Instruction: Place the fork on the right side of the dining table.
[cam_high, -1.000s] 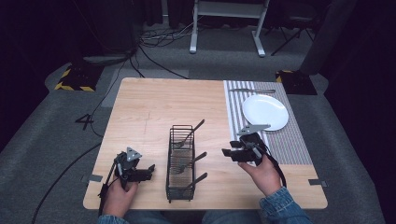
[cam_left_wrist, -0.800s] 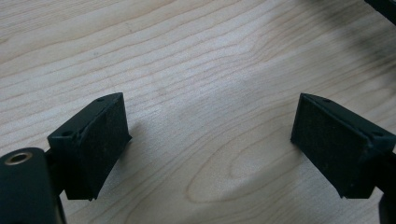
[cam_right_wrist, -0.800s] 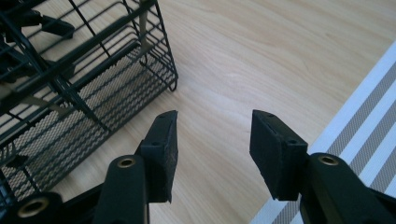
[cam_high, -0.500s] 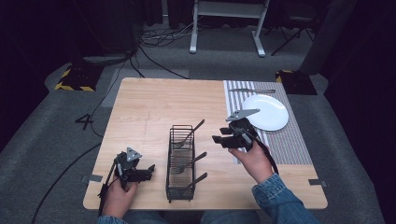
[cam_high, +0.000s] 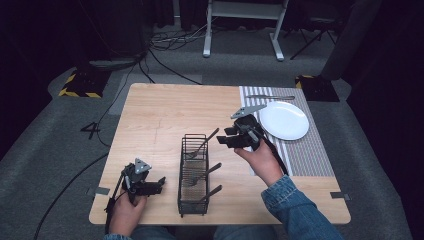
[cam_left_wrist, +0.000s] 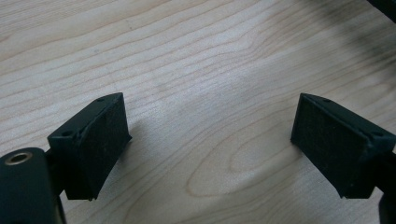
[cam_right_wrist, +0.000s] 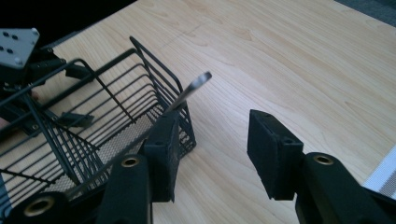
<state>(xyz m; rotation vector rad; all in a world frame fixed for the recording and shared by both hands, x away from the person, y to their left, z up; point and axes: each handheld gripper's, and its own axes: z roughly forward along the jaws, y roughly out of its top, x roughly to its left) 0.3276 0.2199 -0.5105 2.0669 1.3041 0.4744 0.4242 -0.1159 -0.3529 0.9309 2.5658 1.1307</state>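
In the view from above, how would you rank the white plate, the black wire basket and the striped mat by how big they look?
Largest to smallest, as they look in the high view:
1. The striped mat, which runs down the table's right side.
2. The black wire basket.
3. The white plate.
The plate lies farther from the camera than the basket, so that pair is less sure.

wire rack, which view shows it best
The high view: the whole rack stands on the table with three utensil handles sticking out to its right. The right gripper view catches one end of it and one handle up close. The left gripper view looks at bare wood.
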